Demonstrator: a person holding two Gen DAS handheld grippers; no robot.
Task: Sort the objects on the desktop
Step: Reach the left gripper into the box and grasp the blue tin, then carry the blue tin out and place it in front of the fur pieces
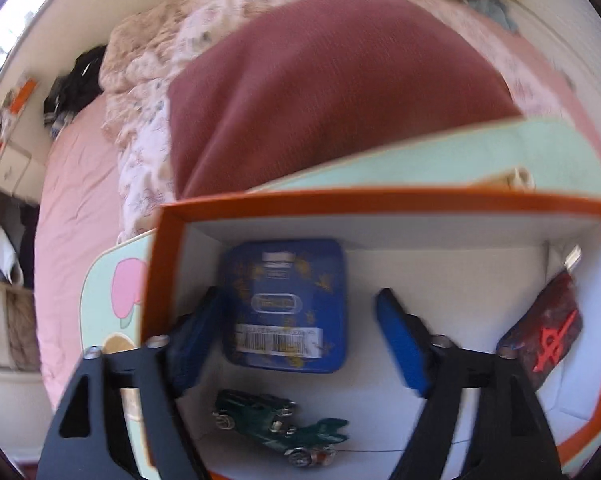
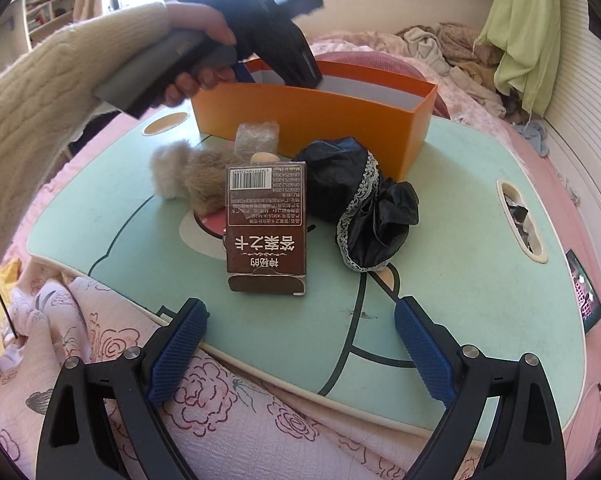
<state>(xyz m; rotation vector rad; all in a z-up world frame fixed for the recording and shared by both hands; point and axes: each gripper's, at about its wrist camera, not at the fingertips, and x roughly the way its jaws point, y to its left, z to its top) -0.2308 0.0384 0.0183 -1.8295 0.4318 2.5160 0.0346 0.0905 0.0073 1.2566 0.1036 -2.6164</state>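
My left gripper (image 1: 298, 294) points down into the orange box (image 1: 164, 272) and stands open. On the box's white floor lie a blue tin (image 1: 300, 264), a green toy car (image 1: 276, 424) and a dark red pouch (image 1: 548, 332). The tin lies between the pads, with a gap on each side. In the right wrist view a hand (image 2: 204, 28) in a cream sleeve holds that gripper over the orange box (image 2: 308, 120). My right gripper (image 2: 300, 306) is open and empty at the mint table's (image 2: 460, 220) near edge. Ahead lie a brown card box (image 2: 266, 224), a black lace-trimmed cloth (image 2: 356, 200), a beige furry item (image 2: 188, 176) and a small clear packet (image 2: 258, 136).
The table rests on a bed with pink floral bedding (image 2: 204, 400). A maroon cushion (image 1: 320, 80) lies behind the box. Crumpled clothes (image 2: 440, 48) and a green cloth (image 2: 524, 28) sit at the back right. A lit screen (image 2: 584, 292) lies off the table's right edge.
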